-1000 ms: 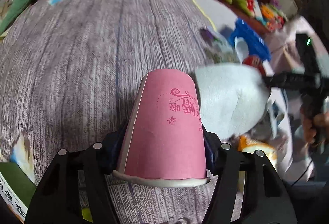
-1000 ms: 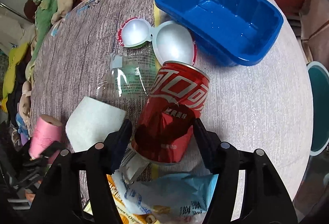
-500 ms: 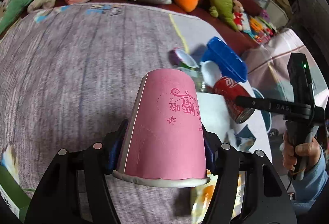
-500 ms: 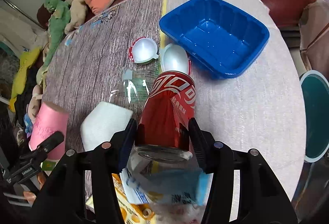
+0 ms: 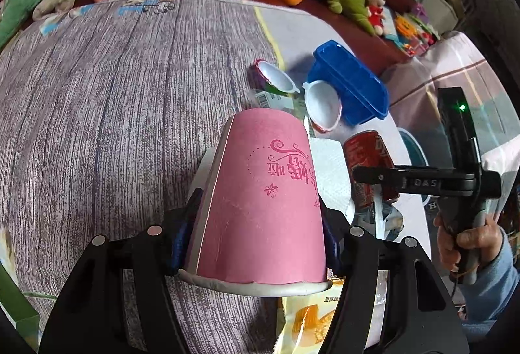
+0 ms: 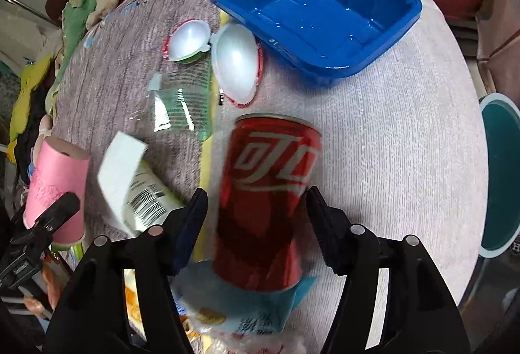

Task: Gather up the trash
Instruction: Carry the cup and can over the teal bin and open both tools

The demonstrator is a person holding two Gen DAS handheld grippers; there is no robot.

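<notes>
While jaws close, dented red can (image 6: pixel 266 204) shows white lettering.

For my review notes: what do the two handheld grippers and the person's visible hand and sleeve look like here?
Both the left gripper and the right gripper are matte black plastic, with angular forked arms, round silver bolt heads and dark blue finger pads. Seen from the left wrist camera, the right gripper shows white "DAS" lettering, a lit green indicator light and a thin black cable below the grip. The hand on it emerges from a light blue sleeve.
</notes>
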